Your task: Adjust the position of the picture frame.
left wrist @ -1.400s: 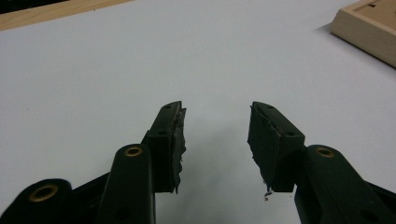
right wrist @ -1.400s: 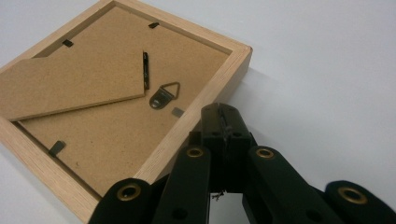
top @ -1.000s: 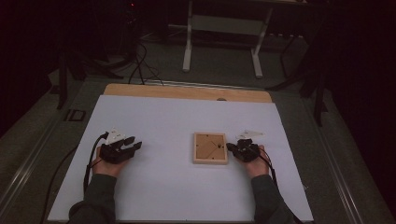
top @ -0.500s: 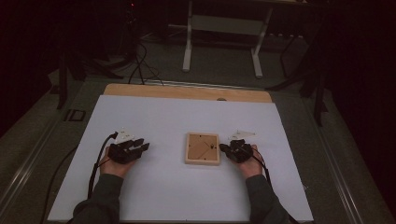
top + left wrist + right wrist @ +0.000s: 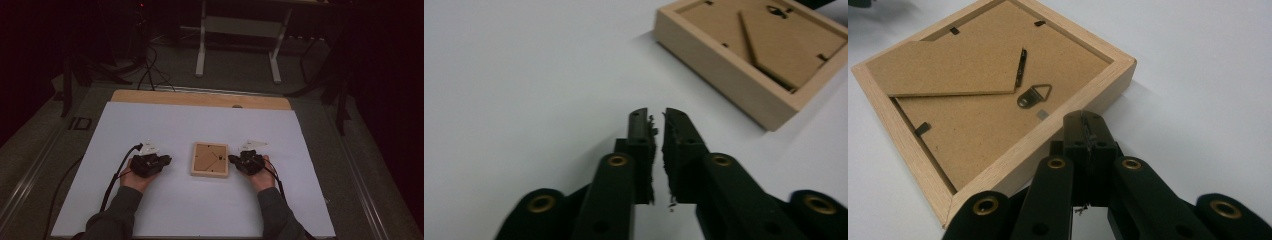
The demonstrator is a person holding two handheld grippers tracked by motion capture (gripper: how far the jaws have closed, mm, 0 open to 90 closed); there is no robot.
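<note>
A small wooden picture frame (image 5: 210,159) lies face down on the white table top (image 5: 200,125), its brown backing, folded stand and hanger up (image 5: 978,100). My right gripper (image 5: 232,159) is shut and empty, its tip (image 5: 1088,120) against the frame's right edge. My left gripper (image 5: 167,160) rests on the table a short way left of the frame (image 5: 749,55). Its jaws have just been closing and now stand together but for a thin slit (image 5: 656,117), with nothing between them.
A wooden strip (image 5: 200,98) runs along the far edge of the table. Beyond it on the dark floor stand a white table base (image 5: 237,45) and loose cables (image 5: 150,70). A cable (image 5: 112,180) trails back from my left gripper.
The right gripper moved left and the frame slid left with it. The left gripper moved right toward the frame and its jaws closed.
</note>
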